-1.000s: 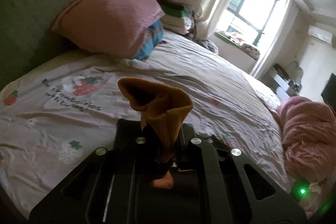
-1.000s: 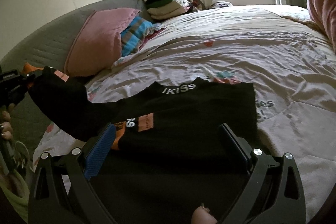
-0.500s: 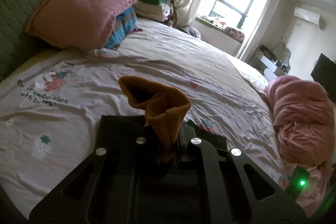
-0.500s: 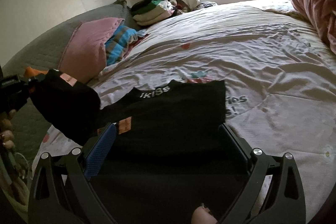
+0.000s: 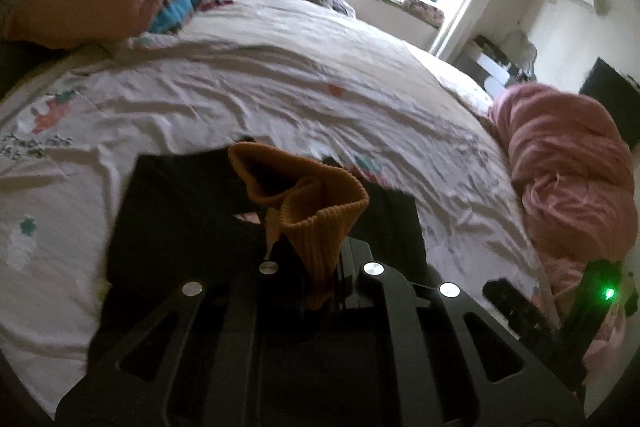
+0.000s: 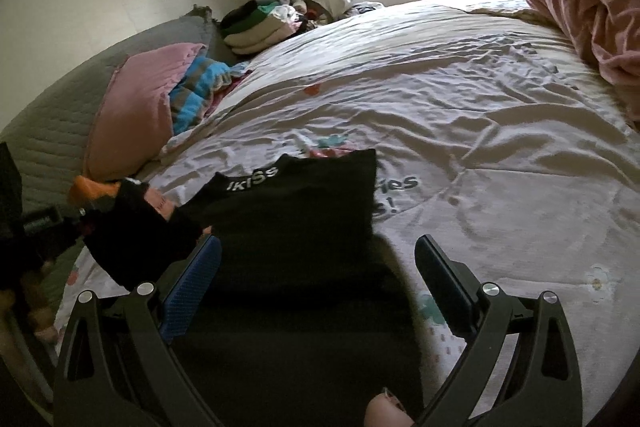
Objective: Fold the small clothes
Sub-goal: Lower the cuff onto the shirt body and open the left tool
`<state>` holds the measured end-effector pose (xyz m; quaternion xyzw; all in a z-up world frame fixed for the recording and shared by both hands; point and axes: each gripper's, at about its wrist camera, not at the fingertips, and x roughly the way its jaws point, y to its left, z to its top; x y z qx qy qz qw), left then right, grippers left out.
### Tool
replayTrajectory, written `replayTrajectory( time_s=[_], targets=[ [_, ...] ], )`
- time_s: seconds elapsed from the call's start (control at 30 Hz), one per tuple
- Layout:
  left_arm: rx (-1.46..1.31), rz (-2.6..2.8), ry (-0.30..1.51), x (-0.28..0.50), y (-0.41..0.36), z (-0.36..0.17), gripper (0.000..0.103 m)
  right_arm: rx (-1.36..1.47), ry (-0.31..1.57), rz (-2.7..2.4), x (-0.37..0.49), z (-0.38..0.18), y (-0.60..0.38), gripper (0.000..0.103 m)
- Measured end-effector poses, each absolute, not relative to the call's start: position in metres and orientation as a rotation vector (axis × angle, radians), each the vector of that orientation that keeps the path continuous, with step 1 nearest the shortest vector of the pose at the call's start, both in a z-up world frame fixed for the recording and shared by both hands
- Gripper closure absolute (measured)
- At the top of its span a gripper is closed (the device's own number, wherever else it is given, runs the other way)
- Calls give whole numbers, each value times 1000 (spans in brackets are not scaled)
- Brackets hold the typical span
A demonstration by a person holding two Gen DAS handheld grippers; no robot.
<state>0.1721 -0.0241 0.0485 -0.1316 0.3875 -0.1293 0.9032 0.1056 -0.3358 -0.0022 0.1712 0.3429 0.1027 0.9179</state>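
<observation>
The left gripper point(image 5: 320, 259), clenched on the ribbed orange cuff point(image 5: 316, 211) of the small black garment point(image 6: 304, 227), has carried that sleeve rightward, so it now hangs over the body lying flat on the near part of the white strawberry-print bedsheet point(image 6: 480, 115). The fold seems half made. The right gripper point(image 6: 316, 287) hovers released above the garment.

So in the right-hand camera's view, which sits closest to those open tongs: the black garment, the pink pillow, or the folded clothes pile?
1. Black garment: between and just ahead of the right tongs.
2. Pink pillow: farther, left, against the headboard.
3. Folded clothes pile: farthest, near the window.
</observation>
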Motion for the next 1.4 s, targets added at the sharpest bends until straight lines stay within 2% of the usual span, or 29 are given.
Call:
replayTrajectory(
  time_s=[0.23, 0.3, 0.33, 0.4, 0.57, 0.6, 0.7, 0.73, 0.77, 0.9, 1.0, 1.1, 1.17, 1.4],
  targets=[
    [-267, -385, 880, 173, -50, 18, 98, 362, 725, 164, 104, -9, -350, 6],
    [-271, -430, 907, 172, -57, 11, 93, 362, 733, 151, 104, -11, -353, 6],
    [-268, -452, 919, 171, -60, 8, 90, 359, 736, 147, 104, -12, -354, 6],
    [-258, -488, 933, 168, -67, 3, 74, 353, 742, 140, 103, -14, -355, 6],
    [-267, -519, 919, 164, -63, 5, 50, 341, 783, 139, 103, -24, -351, 6],
    [-274, -519, 916, 164, -60, 6, 41, 339, 797, 152, 103, -27, -347, 6],
    [-290, -488, 893, 165, -48, 11, 38, 320, 840, 198, 104, -34, -333, 7],
    [-280, -452, 892, 166, -44, 12, 36, 315, 863, 222, 105, -37, -325, 9],
    [-267, -401, 890, 168, -38, 12, 31, 308, 884, 243, 106, -40, -317, 16],
    [-286, -299, 882, 173, -15, 11, 21, 273, 967, 328, 112, -56, -283, 26],
    [-305, -233, 872, 174, 6, 10, 21, 280, 1010, 354, 122, -66, -265, 31],
    [-333, -189, 859, 172, 25, 11, 21, 277, 1045, 362, 133, -77, -251, 61],
    [-350, -162, 846, 170, 37, 13, 21, 265, 1062, 381, 138, -79, -243, 93],
    [-314, -25, 778, 163, 74, 20, 21, 71, 817, 493, 142, 2, -216, 96]
  ],
)
